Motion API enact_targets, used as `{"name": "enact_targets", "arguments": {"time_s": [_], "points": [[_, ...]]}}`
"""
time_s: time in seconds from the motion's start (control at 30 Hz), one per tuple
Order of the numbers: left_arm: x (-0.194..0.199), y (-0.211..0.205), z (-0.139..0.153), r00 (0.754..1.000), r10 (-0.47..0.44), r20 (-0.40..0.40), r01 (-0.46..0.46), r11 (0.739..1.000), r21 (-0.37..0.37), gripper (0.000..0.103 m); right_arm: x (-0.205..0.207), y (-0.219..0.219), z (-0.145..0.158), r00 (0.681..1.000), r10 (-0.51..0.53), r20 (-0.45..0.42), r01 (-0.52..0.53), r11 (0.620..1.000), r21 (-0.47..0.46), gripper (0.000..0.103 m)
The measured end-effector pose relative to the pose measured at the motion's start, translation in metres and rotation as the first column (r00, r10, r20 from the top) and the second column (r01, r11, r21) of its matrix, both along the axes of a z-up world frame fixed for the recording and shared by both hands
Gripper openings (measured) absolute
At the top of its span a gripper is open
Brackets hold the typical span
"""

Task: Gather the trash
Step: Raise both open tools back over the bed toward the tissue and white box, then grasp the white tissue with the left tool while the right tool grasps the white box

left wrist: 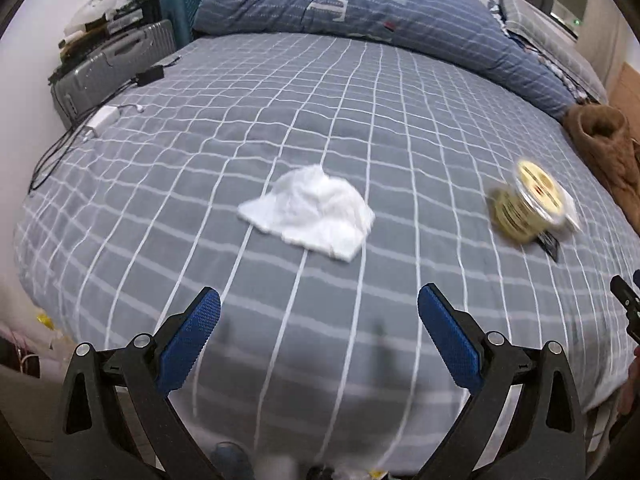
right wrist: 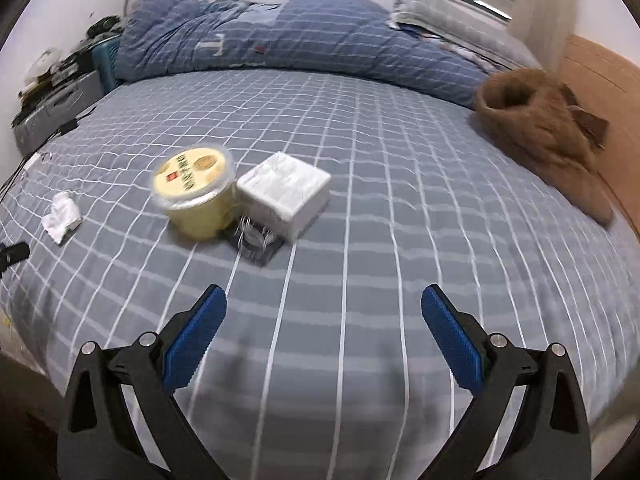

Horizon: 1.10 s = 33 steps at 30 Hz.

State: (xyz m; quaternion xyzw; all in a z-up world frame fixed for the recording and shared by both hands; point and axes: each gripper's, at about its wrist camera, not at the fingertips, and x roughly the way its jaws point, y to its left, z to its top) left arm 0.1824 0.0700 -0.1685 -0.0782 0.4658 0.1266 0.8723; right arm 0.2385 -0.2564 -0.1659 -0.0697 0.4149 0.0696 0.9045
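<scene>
Above the near edge of the grey bed sheet with white grid lines [left wrist: 320, 92], the left gripper [left wrist: 319, 304] hung with its blue-padded jaws spread wide and nothing between them. Ahead of it, apart from the pads, a crumpled white tissue [left wrist: 310, 212] lay on the sheet, roughly in line with the gap. The right gripper [right wrist: 324, 302] was likewise spread and empty, hovering over the same sheet. Beyond it sat a round pale-yellow tub with a clear lid and a printed label [right wrist: 196, 192], tilted and blurred, touching a square white tissue pack [right wrist: 286, 192]; a small dark foil wrapper [right wrist: 256, 246] lay partly under both. Farther off, a rumpled blue striped quilt [right wrist: 300, 36] ran along the back of the bed and a brown fleece garment [right wrist: 548, 128] lay at its right side.

Judging from this, no trash had yet been picked up. The tissue was light and soft, so a shallow pinch might catch the sheet with it or only pull off a corner. The wrapper was pinned, so tugging it could tip the tub over.
</scene>
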Motion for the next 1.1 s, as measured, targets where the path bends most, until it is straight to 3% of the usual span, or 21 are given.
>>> {"name": "enact_targets", "arguments": {"time_s": [0.23, 0.5, 0.73, 0.87, 0.93, 0.97, 1.1], "points": [[0.055, 0.003, -0.017, 1.0, -0.007, -0.022, 0.007, 1.0, -0.004, 0.097, 0.067, 0.002, -0.02, 0.988, 0.147, -0.057, -0.149, 0.989, -0.024, 0.094], [0.088, 0.011, -0.035, 0.998, -0.001, -0.062, 0.0, 1.0, -0.012, 0.093, 0.114, 0.017, -0.036, 0.93, 0.336, -0.151, -0.342, 0.94, -0.016, 0.094], [0.091, 0.01, -0.046, 0.997, -0.004, -0.082, 0.003, 1.0, -0.011, 0.077, 0.138, 0.024, -0.044, 0.897, 0.405, -0.179, -0.415, 0.91, -0.018, 0.094], [0.093, 0.009, -0.049, 0.996, -0.012, -0.089, 0.011, 1.0, -0.014, 0.055, 0.139, 0.037, -0.048, 0.865, 0.467, -0.184, -0.48, 0.877, -0.03, 0.094], [0.093, 0.008, -0.05, 0.996, -0.016, -0.089, 0.015, 1.0, -0.015, 0.046, 0.138, 0.041, -0.05, 0.857, 0.478, -0.192, -0.492, 0.87, -0.032, 0.088], [0.093, 0.006, -0.05, 0.996, -0.021, -0.089, 0.02, 1.0, -0.006, 0.041, 0.138, 0.042, -0.052, 0.856, 0.478, -0.196, -0.493, 0.869, -0.034, 0.083], [0.093, 0.006, -0.048, 0.996, -0.025, -0.086, 0.026, 1.0, 0.006, 0.026, 0.135, 0.039, -0.052, 0.865, 0.467, -0.181, -0.477, 0.879, -0.014, 0.08]]}}
